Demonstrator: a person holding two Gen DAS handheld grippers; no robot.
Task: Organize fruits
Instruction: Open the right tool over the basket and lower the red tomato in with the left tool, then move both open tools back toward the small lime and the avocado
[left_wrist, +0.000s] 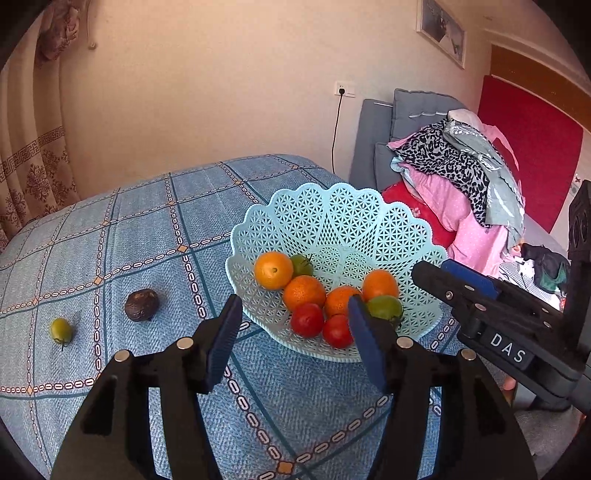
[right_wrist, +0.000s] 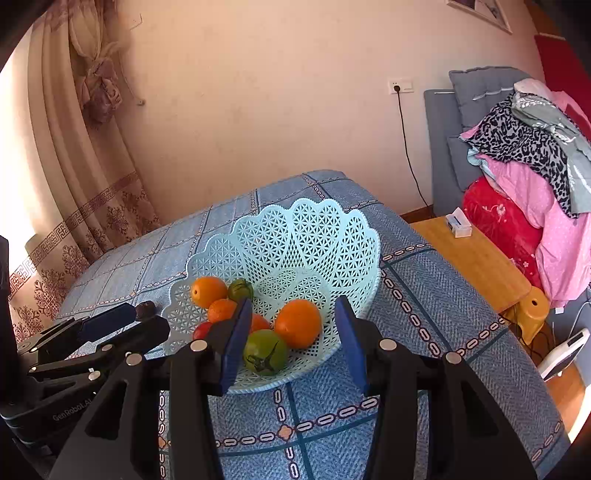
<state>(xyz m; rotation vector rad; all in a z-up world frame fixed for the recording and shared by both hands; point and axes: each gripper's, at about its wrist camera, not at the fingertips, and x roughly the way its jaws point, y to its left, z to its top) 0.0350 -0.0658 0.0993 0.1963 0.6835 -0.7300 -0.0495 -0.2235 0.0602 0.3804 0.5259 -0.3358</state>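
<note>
A light blue lattice basket (left_wrist: 332, 221) (right_wrist: 295, 236) stands on the blue checked tablecloth (left_wrist: 147, 229). It holds several oranges (left_wrist: 273, 270) (right_wrist: 297, 324), two red tomatoes (left_wrist: 307, 320) and two green ones (right_wrist: 265, 352). On the cloth to the left lie a dark brown wrinkled fruit (left_wrist: 142, 305) and a small green tomato (left_wrist: 61, 331). My left gripper (left_wrist: 291, 334) is open in front of the basket, holding nothing. My right gripper (right_wrist: 291, 339) is open just before the basket's near rim, also holding nothing. The right gripper's body (left_wrist: 498, 314) shows at the right of the left wrist view.
A wooden side table (right_wrist: 476, 258) with a small white box (right_wrist: 458, 222) stands right of the covered table. A grey sofa piled with clothes and a red cushion (right_wrist: 498, 218) lies beyond. Curtains (right_wrist: 74, 147) hang at the left. The table's edges drop off on the right.
</note>
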